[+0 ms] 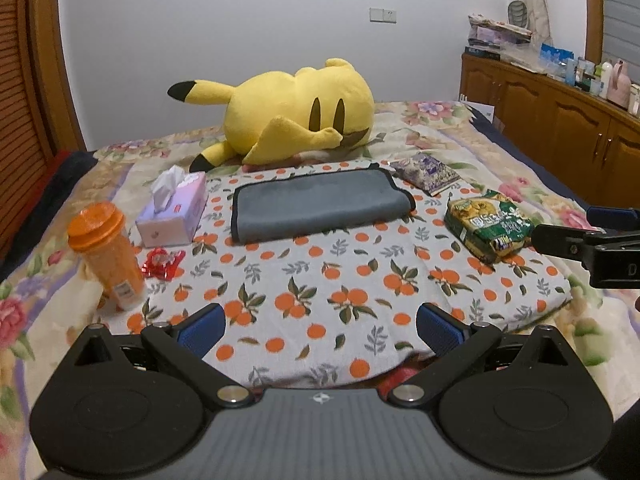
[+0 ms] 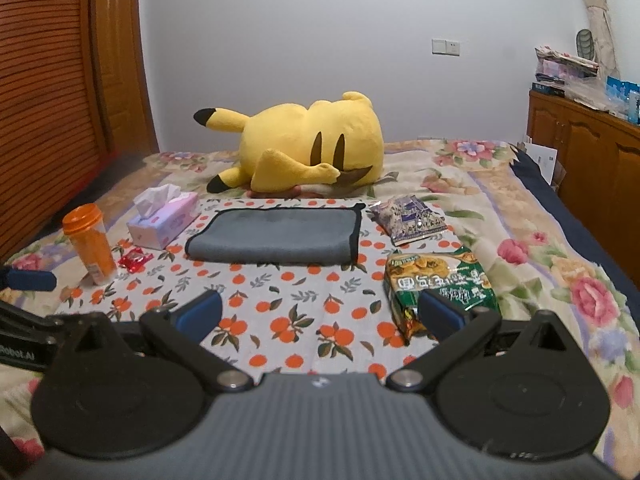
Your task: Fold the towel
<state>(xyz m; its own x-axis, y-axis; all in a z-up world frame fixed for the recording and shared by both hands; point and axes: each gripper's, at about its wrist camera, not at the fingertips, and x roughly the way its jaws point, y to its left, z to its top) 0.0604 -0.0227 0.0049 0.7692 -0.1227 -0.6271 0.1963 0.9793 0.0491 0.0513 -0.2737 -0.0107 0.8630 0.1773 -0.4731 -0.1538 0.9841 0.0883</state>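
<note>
A grey towel (image 1: pixel 320 204) with black edging lies folded flat on the orange-print cloth (image 1: pixel 320 280), far from both grippers; it also shows in the right wrist view (image 2: pixel 276 236). My left gripper (image 1: pixel 320 328) is open and empty, held back over the near part of the cloth. My right gripper (image 2: pixel 320 314) is open and empty, also held back, with its right finger over the green snack bag (image 2: pixel 440 280). The right gripper's side shows at the right edge of the left wrist view (image 1: pixel 592 236).
A yellow plush toy (image 1: pixel 296 112) lies behind the towel. A tissue box (image 1: pixel 174 212), an orange bottle (image 1: pixel 106 252) and a red wrapper (image 1: pixel 162 262) stand left. A purple packet (image 1: pixel 426 172) and the green snack bag (image 1: pixel 488 224) lie right. Wooden cabinets (image 1: pixel 560 124) line the right wall.
</note>
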